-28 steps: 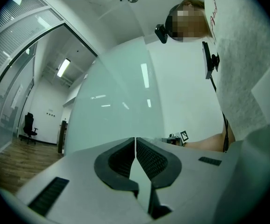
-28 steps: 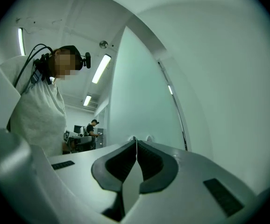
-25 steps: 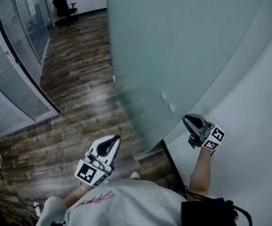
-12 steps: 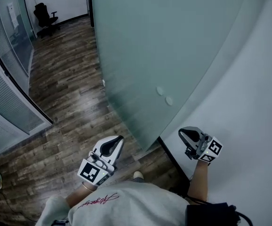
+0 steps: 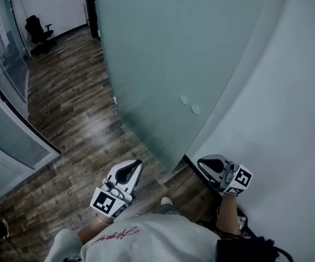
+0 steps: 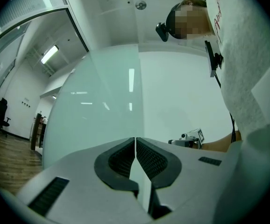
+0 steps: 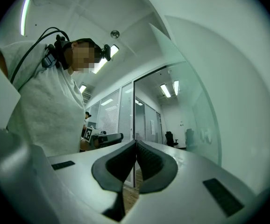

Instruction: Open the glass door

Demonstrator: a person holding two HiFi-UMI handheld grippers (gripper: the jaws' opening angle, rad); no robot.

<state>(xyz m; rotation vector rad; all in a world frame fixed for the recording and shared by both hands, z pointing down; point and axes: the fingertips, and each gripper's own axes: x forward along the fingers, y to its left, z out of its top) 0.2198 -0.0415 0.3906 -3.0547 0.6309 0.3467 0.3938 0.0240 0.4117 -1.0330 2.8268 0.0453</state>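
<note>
Tall frosted glass door (image 5: 163, 64) stands ajar, its edge btwn both grippers. Jaws of left gripper (image 5: 136, 164) & right gripper (image 5: 202, 163) closed, nothing held. Risk: unheld door could swing back onto pale shoe (image 5: 167, 201).

- The floor (image 5: 76, 119) is made of dark wood planks, shiny in spots.
- A black office chair (image 5: 37, 30) stands far off, near the white back wall.
- A tall dark thing (image 5: 90, 12), maybe a cupboard, stands near it.
- A light shoe (image 5: 167, 201) rests on the planks.
- A wall with blinds (image 5: 10, 141) stands along the left side.
</note>
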